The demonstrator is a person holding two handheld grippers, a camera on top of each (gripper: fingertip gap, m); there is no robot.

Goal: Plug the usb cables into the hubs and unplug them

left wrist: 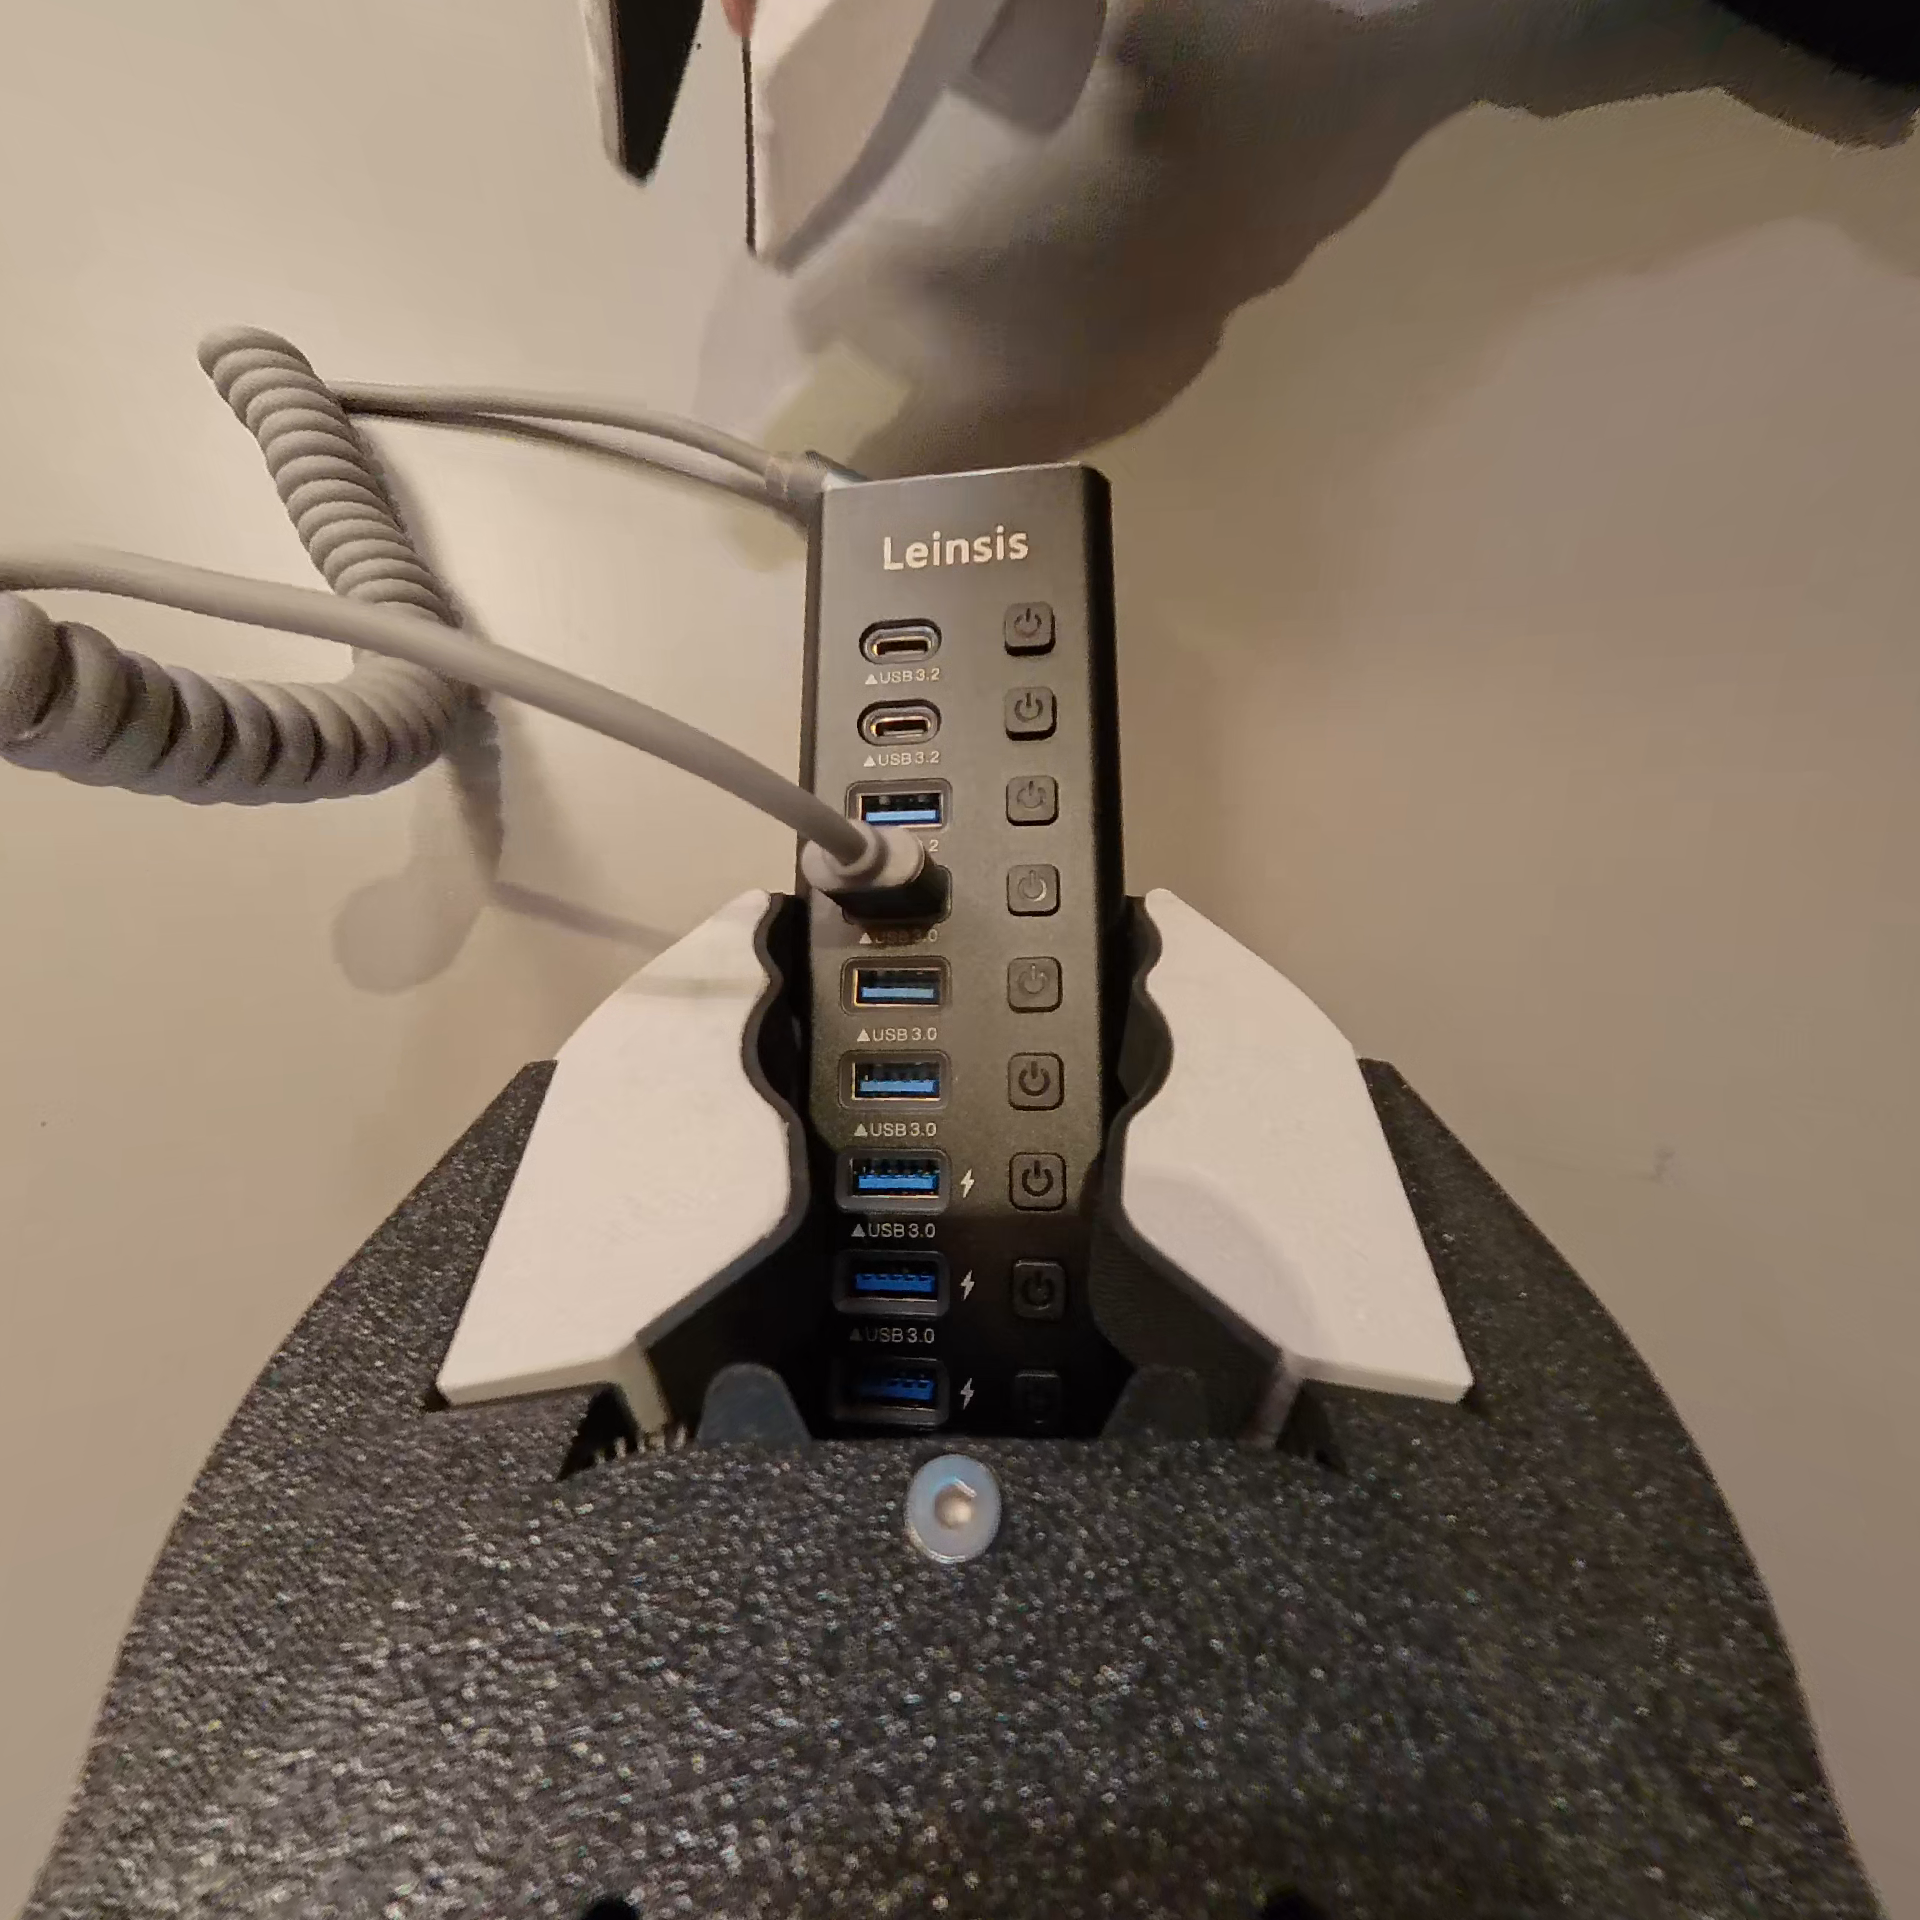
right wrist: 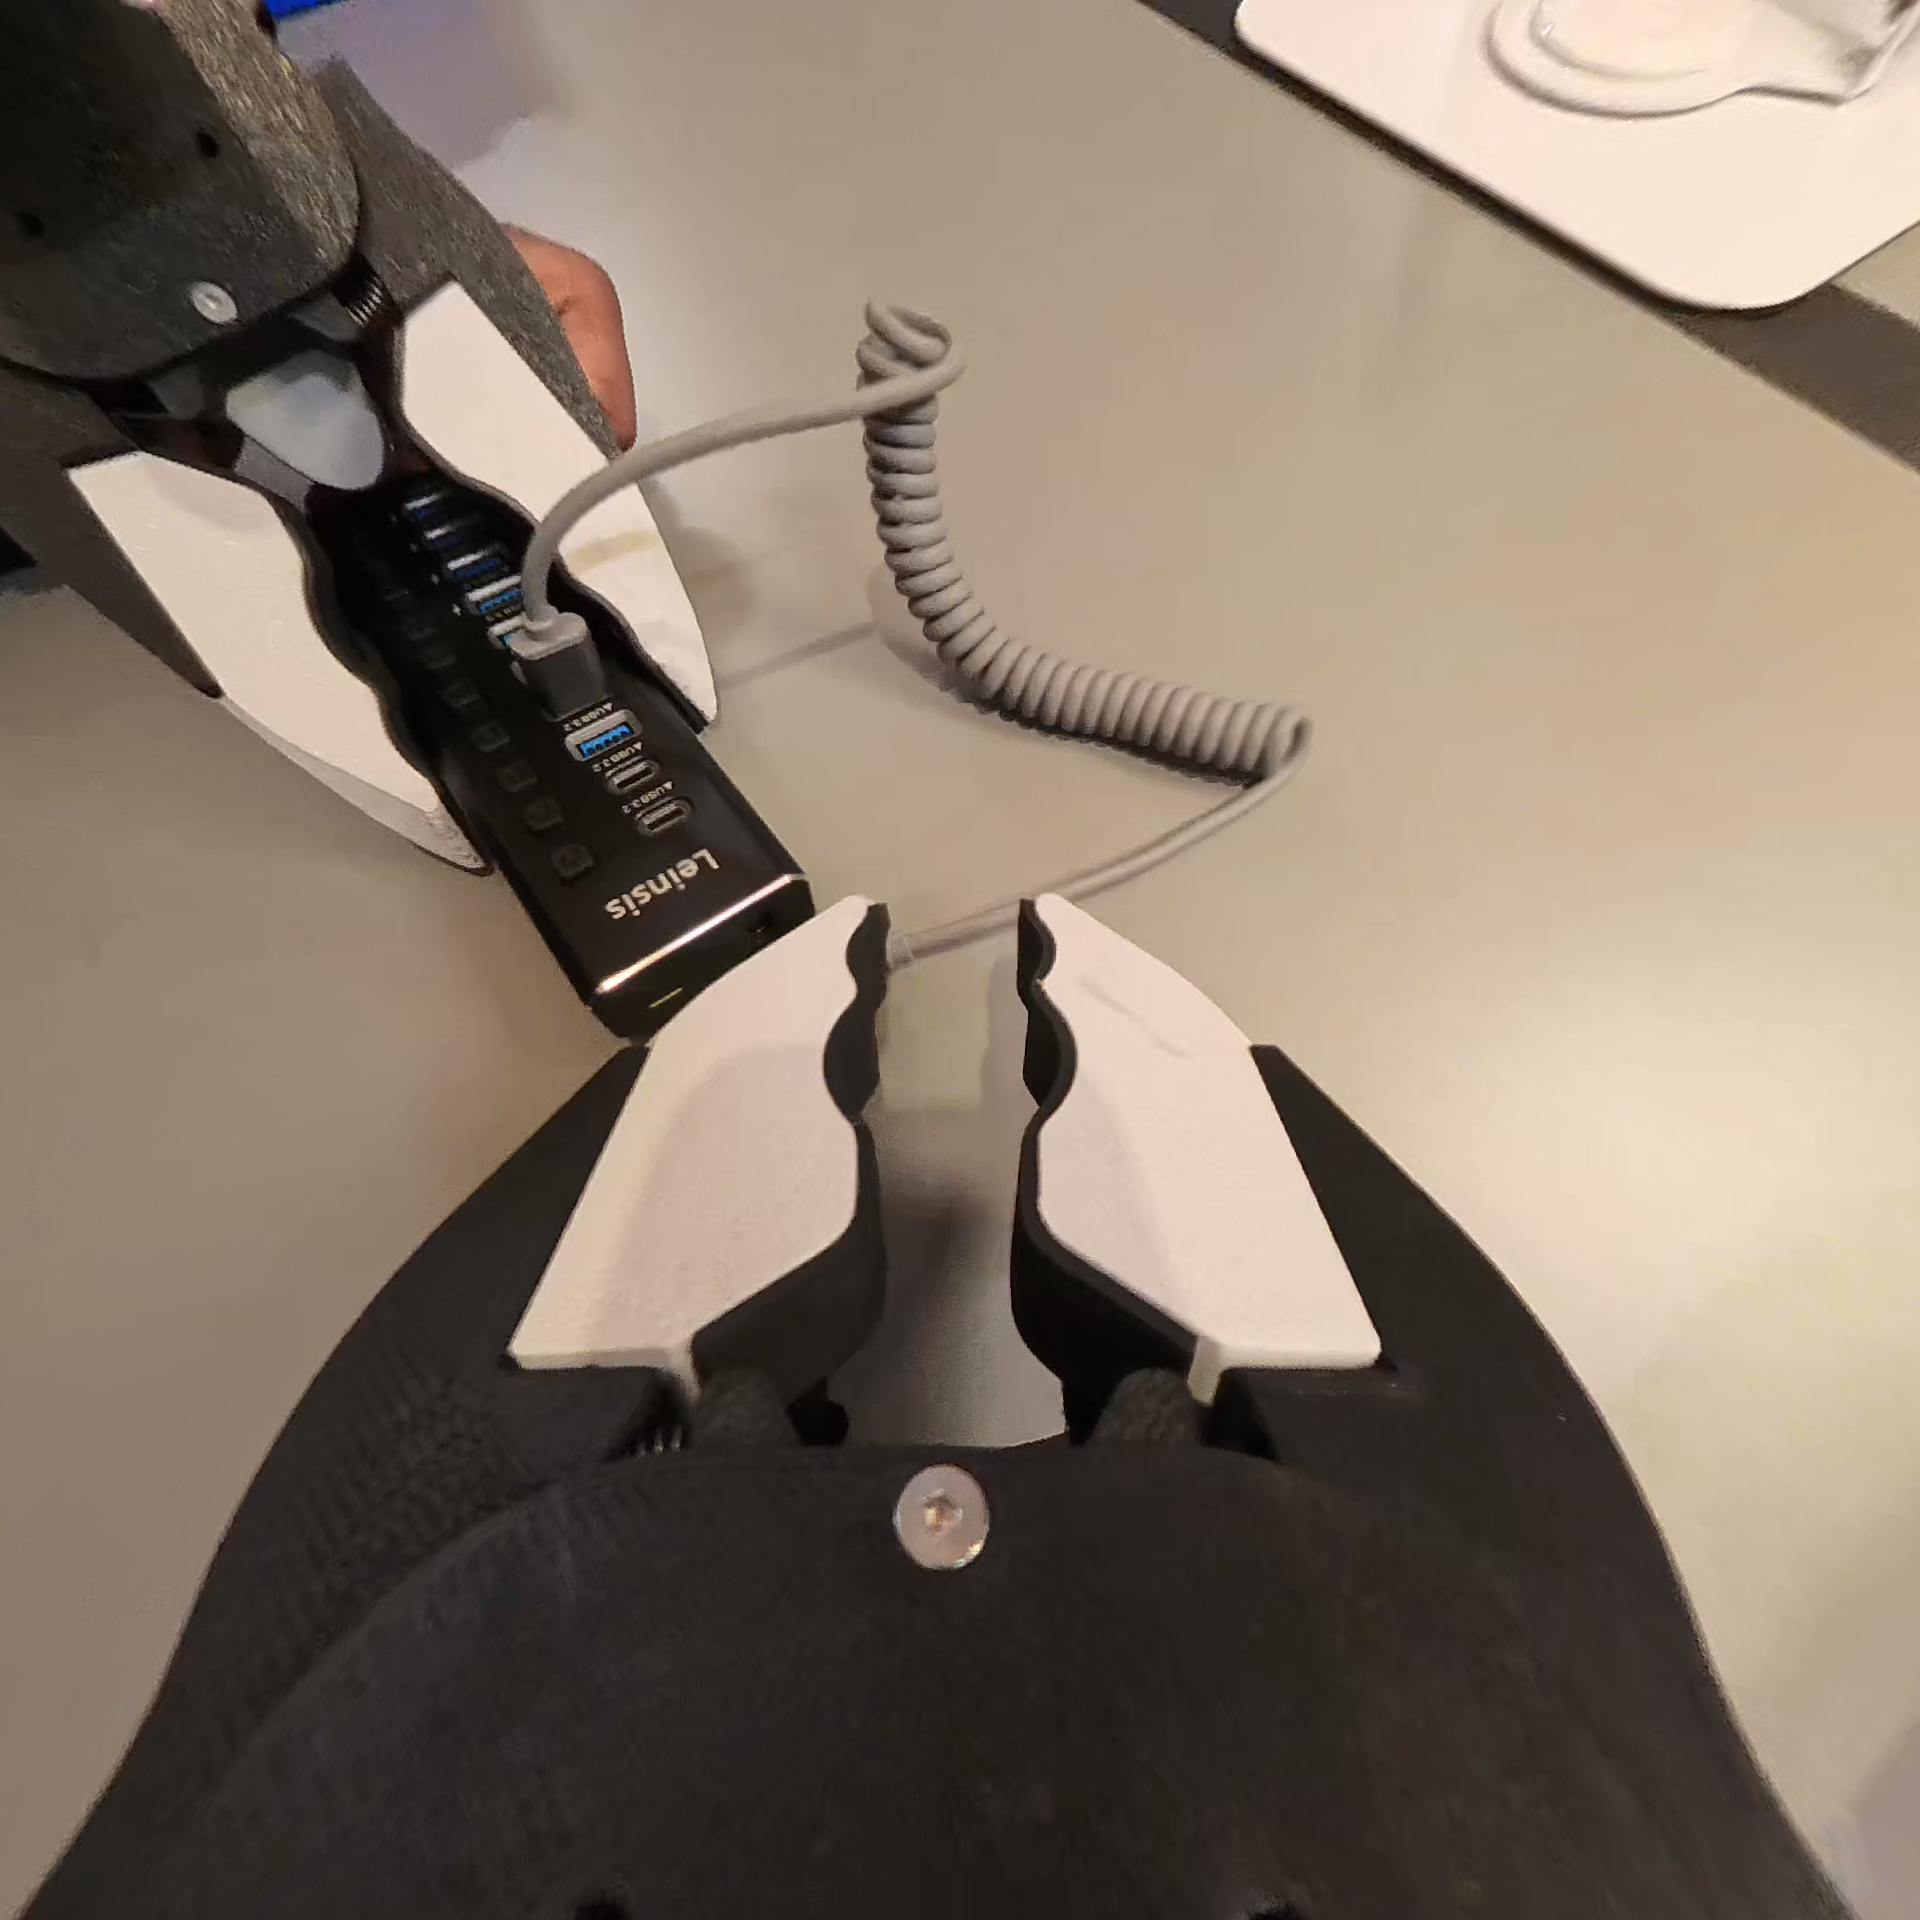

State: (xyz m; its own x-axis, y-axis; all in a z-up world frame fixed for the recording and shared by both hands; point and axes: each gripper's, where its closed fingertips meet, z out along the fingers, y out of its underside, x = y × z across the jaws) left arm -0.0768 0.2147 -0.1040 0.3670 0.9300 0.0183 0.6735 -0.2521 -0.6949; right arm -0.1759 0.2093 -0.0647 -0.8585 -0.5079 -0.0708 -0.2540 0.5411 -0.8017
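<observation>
The black hub [left wrist: 951, 935] lies on the desk [right wrist: 1455, 623] and is clamped along its sides by the left gripper [left wrist: 951, 904], whose jaws are closed on its casing. One plug [left wrist: 894, 878] of the grey coiled cable [right wrist: 997, 644] is seated in a port near the middle of the hub's row. The cable's far run is seen trailing toward the hub's end face, where the right gripper [right wrist: 951, 920] hangs with its jaws parted and nothing held.

The step in hand is judged to be either the plugging of that loose end or the unplugging of the seated plug. A squared grip on the connector body is called for, and a straight pull or push in line with the port, while the hub is kept braced.
</observation>
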